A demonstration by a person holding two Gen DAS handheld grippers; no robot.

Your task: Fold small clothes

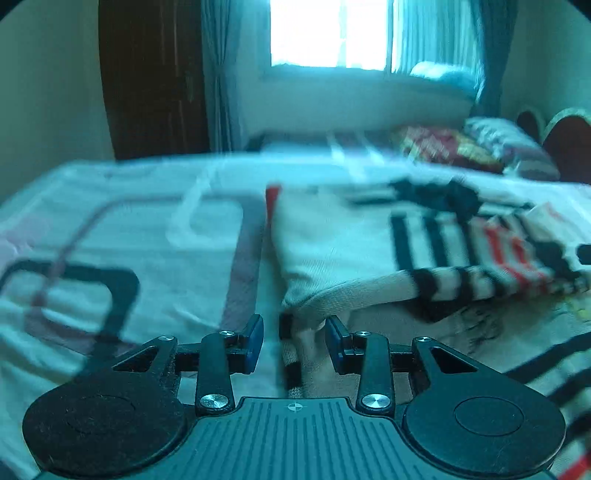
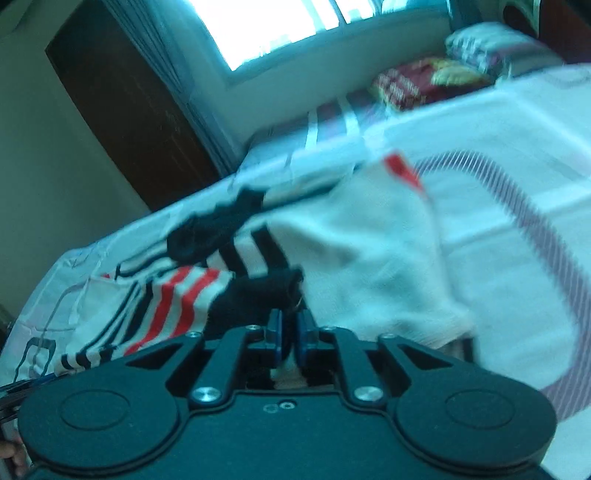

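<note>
A small cream knit sweater (image 1: 332, 240) with black and red stripes lies on the bed, blurred by motion. My left gripper (image 1: 295, 338) is open, its blue pads (image 1: 255, 338) either side of a cream and black-striped fold of the sweater that runs between them. In the right wrist view the sweater (image 2: 369, 251) spreads ahead, with a red-striped sleeve (image 2: 173, 299) to the left. My right gripper (image 2: 290, 332) is shut on the sweater's black edge (image 2: 266, 291), with cloth bunched between the pads.
The bedsheet (image 1: 110, 229) is white with dark and purple rounded-square outlines. Patterned pillows (image 1: 461, 147) and a dark headboard (image 1: 569, 144) are at the far right. A window (image 1: 328, 33), curtains and a dark wooden door (image 1: 151, 81) stand behind the bed.
</note>
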